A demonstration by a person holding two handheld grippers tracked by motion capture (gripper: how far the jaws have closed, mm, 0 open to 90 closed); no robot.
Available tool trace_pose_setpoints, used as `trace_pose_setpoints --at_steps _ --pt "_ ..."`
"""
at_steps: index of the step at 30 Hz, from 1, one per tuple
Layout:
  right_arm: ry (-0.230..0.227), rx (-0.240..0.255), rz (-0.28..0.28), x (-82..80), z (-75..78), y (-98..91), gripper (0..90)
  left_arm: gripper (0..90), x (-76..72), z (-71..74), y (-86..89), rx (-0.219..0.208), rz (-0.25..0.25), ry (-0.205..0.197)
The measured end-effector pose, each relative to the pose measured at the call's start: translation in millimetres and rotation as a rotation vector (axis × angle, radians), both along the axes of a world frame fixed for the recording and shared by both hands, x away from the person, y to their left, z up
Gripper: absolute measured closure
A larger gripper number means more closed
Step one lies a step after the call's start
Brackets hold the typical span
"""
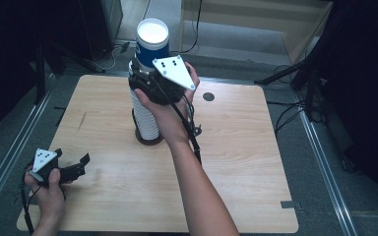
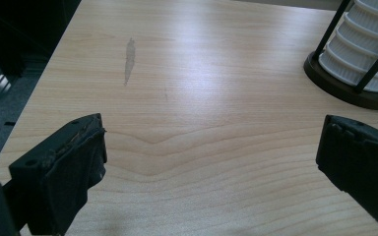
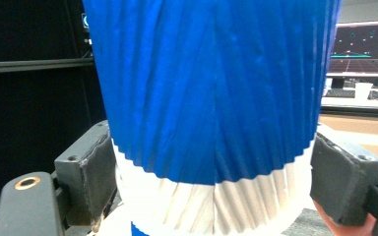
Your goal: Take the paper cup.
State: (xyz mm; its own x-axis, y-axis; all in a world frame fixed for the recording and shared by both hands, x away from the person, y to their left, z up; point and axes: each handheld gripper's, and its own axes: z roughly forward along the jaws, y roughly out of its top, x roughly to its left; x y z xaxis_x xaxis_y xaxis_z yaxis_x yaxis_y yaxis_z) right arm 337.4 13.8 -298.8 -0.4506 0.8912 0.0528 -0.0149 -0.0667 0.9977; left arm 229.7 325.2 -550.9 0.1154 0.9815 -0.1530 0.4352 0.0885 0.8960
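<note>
The two black jaws of the right gripper (image 1: 145, 73) are pressed on both sides of a blue ribbed paper cup with a white inside (image 1: 152, 42), gripping it low on its wall, at the white band under the blue sleeve. The cup sits at the very top of a tall stack of white ribbed cups (image 1: 145, 120) that stands in a dark round holder with thin black rods (image 2: 347, 88), near the middle of the table.

I think the step is to pull this top cup off the stack. To do it well, the hand should lift straight up along the rods, with a steady squeeze, because thin paper dents easily and the next cup may follow.

The left gripper (image 1: 78, 167) rests low near the table's front left corner, its jaws wide apart with nothing between them.

The table is a light wooden board with rounded corners (image 1: 236, 167), with a grey smear (image 2: 129, 59) and a dark round hole (image 1: 208, 97). Around it are grey floor, cables and dark stands.
</note>
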Motion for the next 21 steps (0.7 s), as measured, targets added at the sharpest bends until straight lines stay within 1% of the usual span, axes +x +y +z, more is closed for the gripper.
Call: trace_pose_setpoints --at_steps 4,6,7,9,10,11,18,21 --pt "-0.001 0.006 -0.017 -1.3 -1.3 -12.2 15.6 0.0 0.0 0.0 -0.1 0.001 -0.001 0.0" --pt "-0.002 0.009 -0.019 -1.4 -1.5 -14.0 15.6 0.0 0.1 0.0 -0.1 0.001 -0.001 0.0" --pt "0.002 0.011 -0.028 -2.3 -2.5 -20.3 15.6 0.0 0.1 0.0 -0.1 0.001 0.0 0.0" --pt "0.005 0.012 -0.036 -2.6 -3.9 -25.6 15.6 0.0 0.0 0.0 -0.1 0.001 -0.001 0.0" --pt "0.005 0.012 -0.036 -2.6 -3.9 -25.6 15.6 0.0 0.0 0.0 -0.1 0.001 -0.001 0.0" --pt "0.009 0.013 -0.046 -3.2 -5.9 -30.4 15.6 0.0 0.1 0.0 -0.2 0.001 -0.001 0.0" --pt "0.019 0.015 -0.067 -4.3 -12.9 -46.7 15.6 0.0 0.0 0.0 -0.5 0.001 0.0 0.0" --pt "0.022 0.019 -0.073 -5.3 -14.4 -50.8 15.6 0.0 0.0 0.0 -0.5 0.001 0.0 0.0"
